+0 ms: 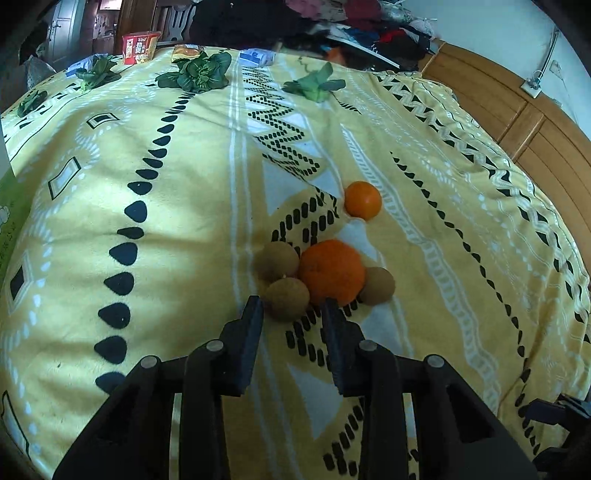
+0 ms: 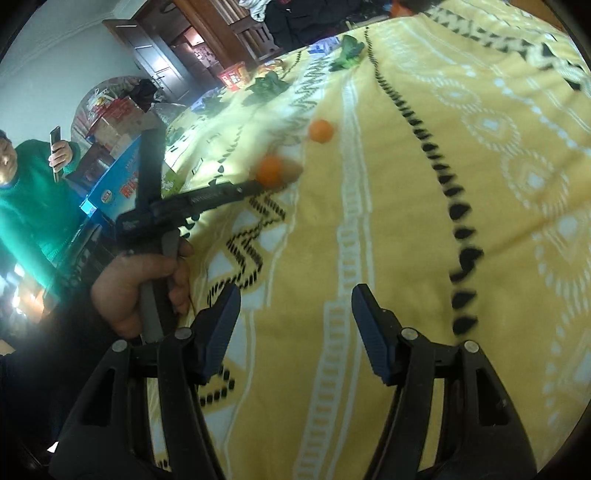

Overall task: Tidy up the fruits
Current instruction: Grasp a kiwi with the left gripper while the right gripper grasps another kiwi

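On the yellow patterned blanket (image 1: 184, 184) lies a cluster of fruit: a large orange (image 1: 331, 271) with three brown kiwis touching it, one to its left (image 1: 277, 261), one in front (image 1: 287, 298), one to its right (image 1: 377, 285). A smaller orange (image 1: 363, 200) lies apart, farther back. My left gripper (image 1: 292, 306) is open and empty, its tips just short of the front kiwi. My right gripper (image 2: 294, 301) is open and empty over bare blanket, far from the fruit. The right wrist view shows the large orange (image 2: 270, 170), the small orange (image 2: 321, 130) and the left gripper (image 2: 255, 186) blurred.
Several leafy green vegetables (image 1: 199, 72) and snack packets (image 1: 139, 47) lie along the blanket's far edge. A wooden headboard (image 1: 517, 122) runs along the right. Piled clothes (image 1: 332, 18) lie behind. A person in green (image 2: 26, 192) holds a phone at the left, beside boxes (image 2: 114, 184).
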Demonstrator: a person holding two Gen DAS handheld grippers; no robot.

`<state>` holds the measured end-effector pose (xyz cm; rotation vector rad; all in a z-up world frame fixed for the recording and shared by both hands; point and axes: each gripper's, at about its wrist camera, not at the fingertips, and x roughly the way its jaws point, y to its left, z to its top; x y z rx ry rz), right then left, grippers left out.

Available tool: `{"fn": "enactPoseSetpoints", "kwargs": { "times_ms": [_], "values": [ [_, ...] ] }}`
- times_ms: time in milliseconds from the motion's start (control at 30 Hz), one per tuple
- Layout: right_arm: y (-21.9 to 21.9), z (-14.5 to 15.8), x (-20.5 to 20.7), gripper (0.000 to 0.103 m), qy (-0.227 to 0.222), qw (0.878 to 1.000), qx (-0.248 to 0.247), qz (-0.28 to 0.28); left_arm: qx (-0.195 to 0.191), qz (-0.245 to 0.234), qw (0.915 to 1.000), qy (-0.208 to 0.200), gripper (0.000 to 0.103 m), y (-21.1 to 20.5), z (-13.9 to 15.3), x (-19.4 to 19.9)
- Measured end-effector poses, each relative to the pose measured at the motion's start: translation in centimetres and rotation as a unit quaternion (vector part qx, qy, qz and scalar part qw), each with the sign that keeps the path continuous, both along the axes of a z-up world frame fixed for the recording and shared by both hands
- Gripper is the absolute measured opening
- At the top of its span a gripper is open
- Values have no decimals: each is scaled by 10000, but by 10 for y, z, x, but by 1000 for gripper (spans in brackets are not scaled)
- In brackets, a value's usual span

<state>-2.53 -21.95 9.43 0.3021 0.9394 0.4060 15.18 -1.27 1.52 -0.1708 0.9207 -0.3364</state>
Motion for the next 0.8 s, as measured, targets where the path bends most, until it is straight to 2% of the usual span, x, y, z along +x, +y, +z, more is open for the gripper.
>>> {"fn": "enactPoseSetpoints", "kwargs": {
  "times_ms": [633,733,800],
  "values": [
    [6,1,12,64,15,9999,-84,58,44,35,10000,-69,34,-1,-1,4],
    [10,2,16,64,-7,9998,-127,141,103,-8,9999,-105,25,-1,2,2],
    [15,6,24,62,-134,9994,-210,259,114,17,9998,-189,24,1,7,-4]
  ]
}}
